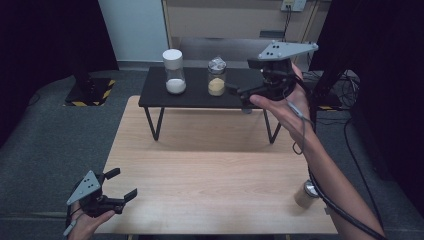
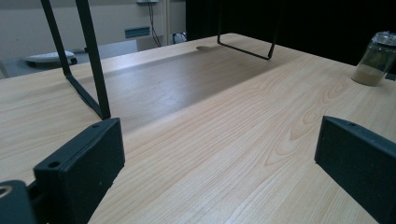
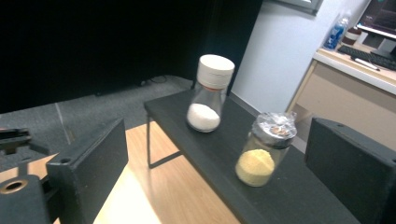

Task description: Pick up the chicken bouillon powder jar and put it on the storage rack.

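Right gripper view: the glass shaker of yellow powder (image 3: 265,149), at 1 o'clock between the gaping right tongs (image 3: 219,186), is judged light, slippery, breakable; its waist is best gripped. Left tongs (image 1: 120,187) are parted, empty.

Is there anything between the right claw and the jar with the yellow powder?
No. In the right gripper view the jar with the yellow powder stands ahead of the open right claw, with bare black shelf between.

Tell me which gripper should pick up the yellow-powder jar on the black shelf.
Right. The right gripper is open beside the yellow-powder jar on the black shelf; the left gripper sits at the table's near edge.
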Demonstrator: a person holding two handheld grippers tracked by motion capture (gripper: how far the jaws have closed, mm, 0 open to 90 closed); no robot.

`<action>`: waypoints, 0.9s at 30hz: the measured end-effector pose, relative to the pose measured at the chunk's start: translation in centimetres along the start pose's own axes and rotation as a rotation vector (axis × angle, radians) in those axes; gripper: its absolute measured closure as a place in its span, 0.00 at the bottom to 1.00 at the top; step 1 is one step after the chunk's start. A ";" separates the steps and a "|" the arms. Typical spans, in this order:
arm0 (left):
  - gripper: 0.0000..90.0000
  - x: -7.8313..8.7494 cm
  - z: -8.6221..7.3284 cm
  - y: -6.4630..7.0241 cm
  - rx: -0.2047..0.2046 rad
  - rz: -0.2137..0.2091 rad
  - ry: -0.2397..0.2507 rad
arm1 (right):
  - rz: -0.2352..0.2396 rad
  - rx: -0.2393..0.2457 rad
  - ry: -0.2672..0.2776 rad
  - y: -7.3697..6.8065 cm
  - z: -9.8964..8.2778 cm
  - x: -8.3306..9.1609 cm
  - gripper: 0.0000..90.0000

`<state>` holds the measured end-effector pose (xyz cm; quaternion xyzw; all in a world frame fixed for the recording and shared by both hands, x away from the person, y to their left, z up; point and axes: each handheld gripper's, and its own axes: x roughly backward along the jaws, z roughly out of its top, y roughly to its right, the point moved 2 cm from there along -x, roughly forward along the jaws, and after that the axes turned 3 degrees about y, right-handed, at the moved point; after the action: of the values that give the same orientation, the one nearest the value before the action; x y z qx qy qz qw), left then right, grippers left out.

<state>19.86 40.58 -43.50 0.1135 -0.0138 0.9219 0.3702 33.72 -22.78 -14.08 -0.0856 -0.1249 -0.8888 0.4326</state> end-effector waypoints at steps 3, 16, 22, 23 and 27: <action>0.00 0.0 0.0 0.0 -0.001 -0.001 -0.001 | 0.019 0.003 0.008 -0.5 -0.6 1.1 0.07; 0.00 0.0 0.0 0.0 0.002 0.001 -0.003 | 0.027 0.000 -0.001 -2.1 -4.6 5.5 0.07; 0.00 0.0 0.0 0.0 0.003 0.001 -0.004 | 0.020 -0.026 -0.013 -2.5 -7.2 7.3 0.07; 0.00 0.0 0.0 0.0 0.003 0.001 -0.005 | 0.017 -0.030 -0.012 -2.6 -7.6 7.5 0.07; 0.00 -0.1 0.0 0.0 0.003 0.002 -0.007 | 0.007 -0.037 -0.029 -2.6 -9.3 8.4 0.07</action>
<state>19.89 40.53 -43.49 0.1170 -0.0139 0.9220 0.3688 26.13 -30.21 -21.13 -0.1066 -0.1144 -0.8880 0.4324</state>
